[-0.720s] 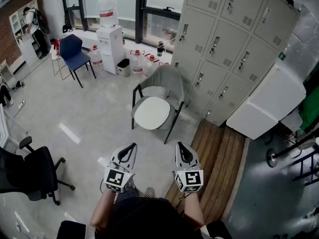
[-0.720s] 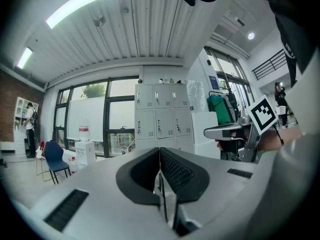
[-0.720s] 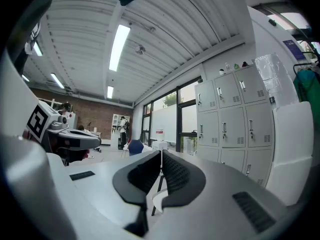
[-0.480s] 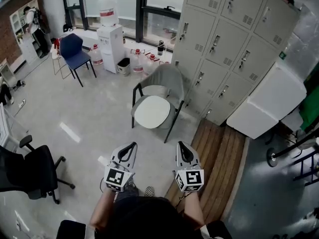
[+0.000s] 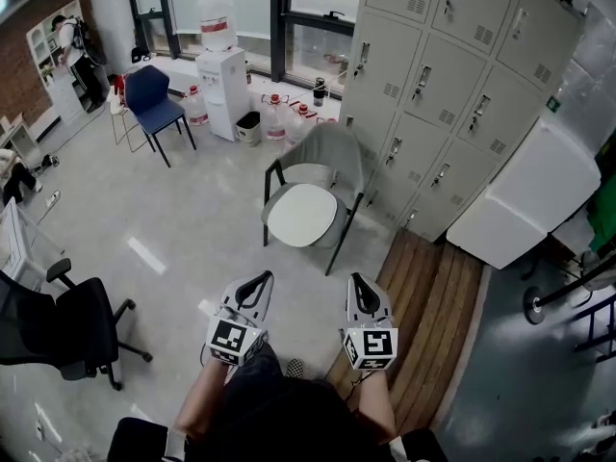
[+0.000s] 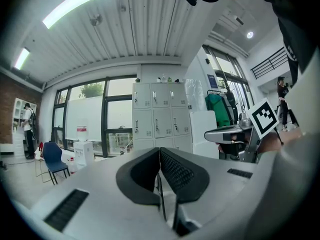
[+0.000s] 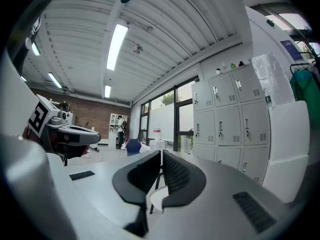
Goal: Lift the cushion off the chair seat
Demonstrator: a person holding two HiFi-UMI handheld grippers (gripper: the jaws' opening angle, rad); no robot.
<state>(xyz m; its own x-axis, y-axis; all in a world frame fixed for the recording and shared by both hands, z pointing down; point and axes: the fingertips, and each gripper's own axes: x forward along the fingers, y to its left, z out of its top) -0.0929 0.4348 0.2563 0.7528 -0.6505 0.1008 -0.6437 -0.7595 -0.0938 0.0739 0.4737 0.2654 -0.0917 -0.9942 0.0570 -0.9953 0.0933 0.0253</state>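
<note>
White and round, the cushion (image 5: 300, 216) lies flat on the seat of the grey chair (image 5: 334, 155) at the centre of the head view, covering most of the seat in front of the curved backrest. It looks thin, soft and light, and would probably sag or fold if pinched on one side only, so the best hold seems to be its near rim, taken at two spots set apart. The left gripper (image 5: 258, 284) and right gripper (image 5: 360, 285) sit low in the frame, well apart from the chair, each clenched on nothing. At upper left a water dispenser (image 5: 221, 89) carries a big bottle (image 5: 217, 22), with capped jugs (image 5: 279, 118) on the floor beside it. How full they are cannot be told. The lockers (image 5: 433, 75) are all closed.
</note>
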